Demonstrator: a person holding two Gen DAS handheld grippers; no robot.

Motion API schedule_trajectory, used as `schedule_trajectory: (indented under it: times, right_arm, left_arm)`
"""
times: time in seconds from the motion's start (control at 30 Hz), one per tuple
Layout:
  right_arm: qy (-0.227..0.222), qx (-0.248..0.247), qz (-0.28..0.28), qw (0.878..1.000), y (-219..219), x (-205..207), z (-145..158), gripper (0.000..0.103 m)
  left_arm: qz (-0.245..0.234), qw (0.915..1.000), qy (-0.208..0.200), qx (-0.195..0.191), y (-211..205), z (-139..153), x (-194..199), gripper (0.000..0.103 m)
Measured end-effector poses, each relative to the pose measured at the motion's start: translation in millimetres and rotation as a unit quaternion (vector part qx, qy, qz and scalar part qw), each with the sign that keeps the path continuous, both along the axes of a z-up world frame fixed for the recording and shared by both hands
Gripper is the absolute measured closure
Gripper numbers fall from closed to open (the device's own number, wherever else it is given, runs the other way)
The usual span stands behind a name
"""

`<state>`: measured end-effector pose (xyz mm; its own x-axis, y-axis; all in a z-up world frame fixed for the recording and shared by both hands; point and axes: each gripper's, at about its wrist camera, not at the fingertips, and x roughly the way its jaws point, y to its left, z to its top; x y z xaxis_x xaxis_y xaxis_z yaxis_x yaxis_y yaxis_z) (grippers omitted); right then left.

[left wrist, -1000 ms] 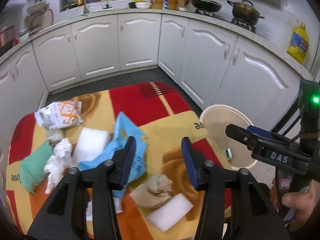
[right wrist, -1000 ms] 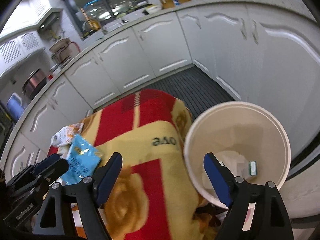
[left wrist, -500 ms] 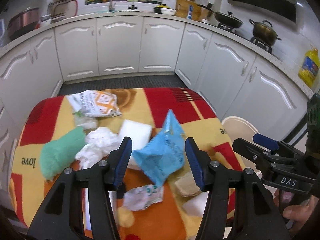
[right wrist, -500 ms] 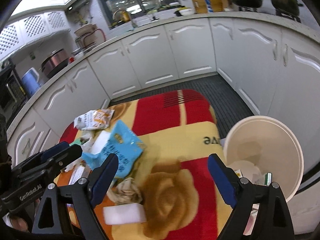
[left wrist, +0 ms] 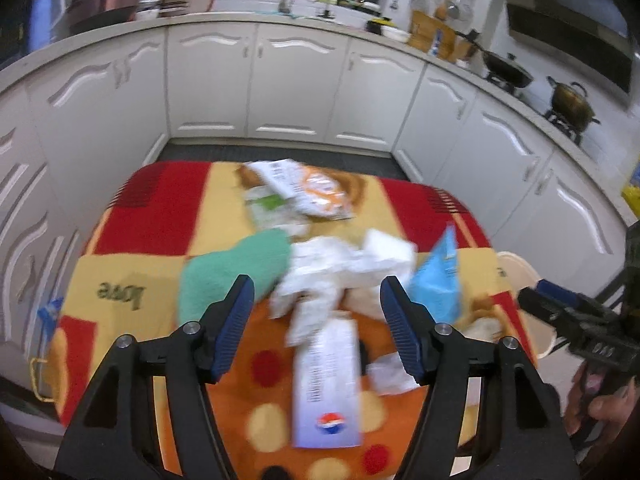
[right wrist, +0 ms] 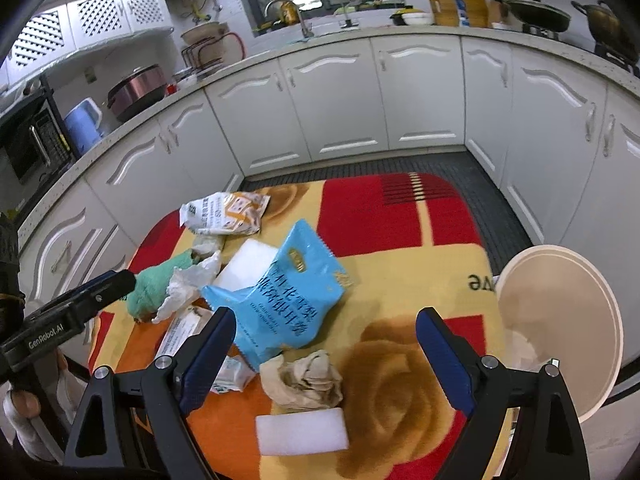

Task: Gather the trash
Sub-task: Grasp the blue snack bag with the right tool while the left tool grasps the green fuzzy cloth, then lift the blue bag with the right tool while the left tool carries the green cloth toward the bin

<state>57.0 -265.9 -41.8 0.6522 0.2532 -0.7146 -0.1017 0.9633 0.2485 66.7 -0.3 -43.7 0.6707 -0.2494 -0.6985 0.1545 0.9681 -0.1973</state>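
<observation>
Trash lies on a table under a red, yellow and orange blanket (right wrist: 400, 216). I see a blue snack bag (right wrist: 280, 300), a white and orange packet (right wrist: 224, 214), a green cloth (right wrist: 158, 284), crumpled white tissue (right wrist: 188, 284), a brown paper wad (right wrist: 306, 376), a white foam block (right wrist: 302, 432) and a long white wrapper (left wrist: 326, 384). My left gripper (left wrist: 318, 328) is open above the tissue and wrapper. My right gripper (right wrist: 322, 356) is open above the brown wad. A cream trash bin (right wrist: 560, 320) stands at the table's right edge.
White kitchen cabinets (right wrist: 340, 100) curve around the far side, with a dark ribbed floor mat (right wrist: 460, 164) between them and the table. Pots and a cutting board sit on the counter (left wrist: 500, 68). The bin holds some white paper.
Both grippers have swung left, from the bin towards the trash pile. The left gripper's view is now over the tissue and wrapper, and its jaws stand wider apart.
</observation>
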Motion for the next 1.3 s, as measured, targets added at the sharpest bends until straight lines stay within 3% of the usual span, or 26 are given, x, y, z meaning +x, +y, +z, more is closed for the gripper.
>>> schedule_trajectory:
  times: [0.3,0.43,0.6,0.8,0.93,1.03,1.07,1.13,1.3]
  right_arm:
    - [0.034,0.014,0.016,0.999,17.8,16.5,-15.5,0.011]
    - [0.057,0.047,0.017,0.997,20.7,31.1,-22.6,0.010]
    - [0.094,0.104,0.006,0.990,18.2,50.6,-35.4,0.008]
    - [0.129,0.133,0.002,0.983,21.7,69.4,-51.3,0.007]
    - [0.158,0.155,-0.002,0.975,22.6,79.3,-68.2,0.007]
    - [0.150,0.167,0.004,0.974,20.9,78.1,-69.8,0.008]
    - [0.140,0.163,0.007,0.977,21.3,76.6,-68.2,0.010]
    - [0.132,0.151,0.019,0.979,25.2,75.7,-66.9,0.042]
    - [0.086,0.122,0.050,0.988,37.5,64.6,-50.2,0.045]
  left_arm:
    - [0.035,0.9991,0.019,0.016,43.3,-28.3,3.1,0.038]
    - [0.031,0.9989,0.030,0.016,50.5,-36.7,11.3,0.038]
    - [0.021,0.9991,0.031,0.018,51.6,-43.7,25.1,0.037]
    - [0.004,0.9986,0.049,0.022,43.0,-56.0,51.9,0.037]
    - [0.009,0.9974,0.051,0.049,34.0,-64.0,62.8,0.037]
    - [0.013,0.9981,0.043,0.043,35.1,-67.1,61.3,0.037]
    - [0.014,0.9985,0.041,0.035,36.9,-67.7,59.8,0.038]
    - [0.020,0.9985,0.042,0.029,40.5,-68.7,58.7,0.047]
    - [0.029,0.9983,0.050,-0.001,52.6,-60.5,54.3,0.061]
